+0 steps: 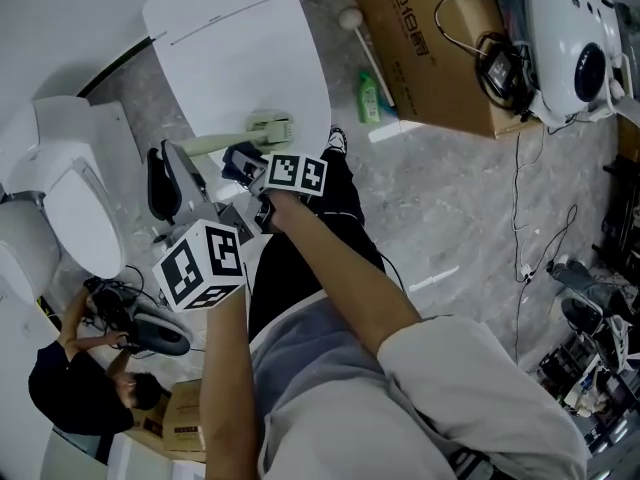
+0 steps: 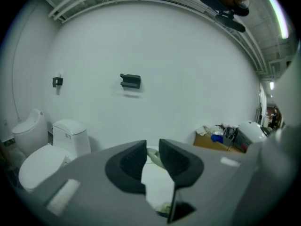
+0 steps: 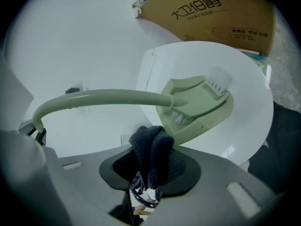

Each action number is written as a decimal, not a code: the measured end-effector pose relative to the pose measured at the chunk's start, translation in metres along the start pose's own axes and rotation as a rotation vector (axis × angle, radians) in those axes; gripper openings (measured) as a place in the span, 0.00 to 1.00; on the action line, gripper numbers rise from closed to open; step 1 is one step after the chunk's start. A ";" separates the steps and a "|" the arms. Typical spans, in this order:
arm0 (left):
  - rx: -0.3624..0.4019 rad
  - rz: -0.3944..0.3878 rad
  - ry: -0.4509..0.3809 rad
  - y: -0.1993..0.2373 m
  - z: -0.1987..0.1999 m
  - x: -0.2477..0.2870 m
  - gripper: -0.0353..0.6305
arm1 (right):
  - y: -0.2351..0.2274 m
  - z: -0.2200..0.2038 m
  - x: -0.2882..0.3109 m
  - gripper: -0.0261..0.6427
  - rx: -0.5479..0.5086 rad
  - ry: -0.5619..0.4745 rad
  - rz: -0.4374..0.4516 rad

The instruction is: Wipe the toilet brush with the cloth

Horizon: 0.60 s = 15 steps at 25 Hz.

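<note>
Left gripper (image 2: 151,155): my fingers are drawn close with only a narrow slot between them. The pale green curved handle sits in that slot, so I seem to be clamped on its end, though the contact itself is poorly seen.

Right gripper (image 3: 151,167): fingers pinched on a bunched dark blue knitted cloth (image 3: 148,142), which stands up out of them.

Pale green plastic toilet brush (image 3: 195,102): held level, with its head and white bristles over the white oval toilet lid (image 3: 247,86). The cloth is just under the neck. A brown cardboard box (image 3: 221,13) lies beyond.
</note>
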<state>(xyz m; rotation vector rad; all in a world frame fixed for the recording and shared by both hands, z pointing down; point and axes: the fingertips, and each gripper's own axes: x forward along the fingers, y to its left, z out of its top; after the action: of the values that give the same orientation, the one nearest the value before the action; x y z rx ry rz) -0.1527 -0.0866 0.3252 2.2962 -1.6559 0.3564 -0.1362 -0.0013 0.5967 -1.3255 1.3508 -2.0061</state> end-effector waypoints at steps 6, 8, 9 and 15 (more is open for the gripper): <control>0.002 0.017 -0.005 0.001 0.000 -0.002 0.05 | 0.000 0.001 -0.008 0.20 -0.036 0.021 -0.002; 0.003 0.022 -0.006 0.001 0.001 -0.002 0.05 | -0.003 0.004 -0.012 0.20 -0.034 0.013 -0.002; 0.003 0.024 -0.007 0.000 0.001 -0.002 0.05 | -0.005 0.006 -0.015 0.20 -0.025 0.003 0.000; 0.005 0.034 -0.010 -0.001 0.003 -0.001 0.05 | -0.019 0.006 -0.029 0.20 -0.041 0.014 -0.022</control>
<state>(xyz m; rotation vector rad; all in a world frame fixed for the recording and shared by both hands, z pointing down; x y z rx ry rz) -0.1514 -0.0868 0.3221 2.2789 -1.7023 0.3576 -0.1138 0.0258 0.5989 -1.3516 1.3963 -2.0160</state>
